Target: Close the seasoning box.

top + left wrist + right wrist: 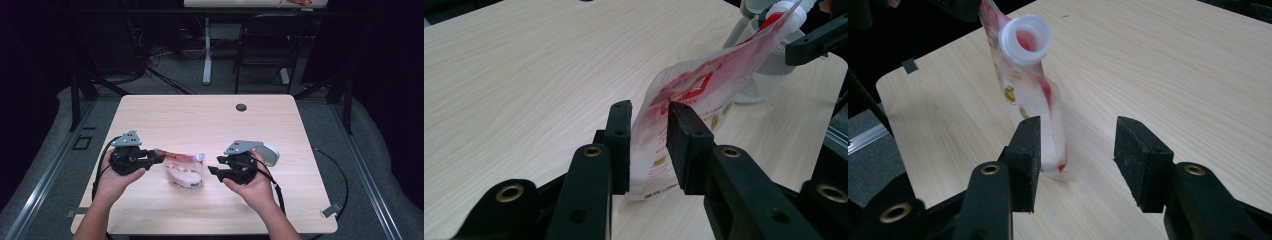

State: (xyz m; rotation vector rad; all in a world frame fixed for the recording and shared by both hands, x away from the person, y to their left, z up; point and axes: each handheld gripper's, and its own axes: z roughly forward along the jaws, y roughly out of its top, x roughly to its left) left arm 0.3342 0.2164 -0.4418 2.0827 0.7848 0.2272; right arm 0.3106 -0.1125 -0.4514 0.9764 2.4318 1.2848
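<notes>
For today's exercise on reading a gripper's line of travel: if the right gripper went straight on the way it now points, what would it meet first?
Probably the red-and-white spout pouch: it stands just ahead of the right gripper, nearer one open jaw than the other. Depth is uncertain.

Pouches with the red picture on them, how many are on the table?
1. The pouch sits near the table's front middle, between the left gripper and the right gripper. Nothing seems to hide another.

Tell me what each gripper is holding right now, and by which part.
The left gripper holds the red-and-clear spouted pouch by its flat edge opposite the spout. The right gripper is open and holds nothing.
</notes>
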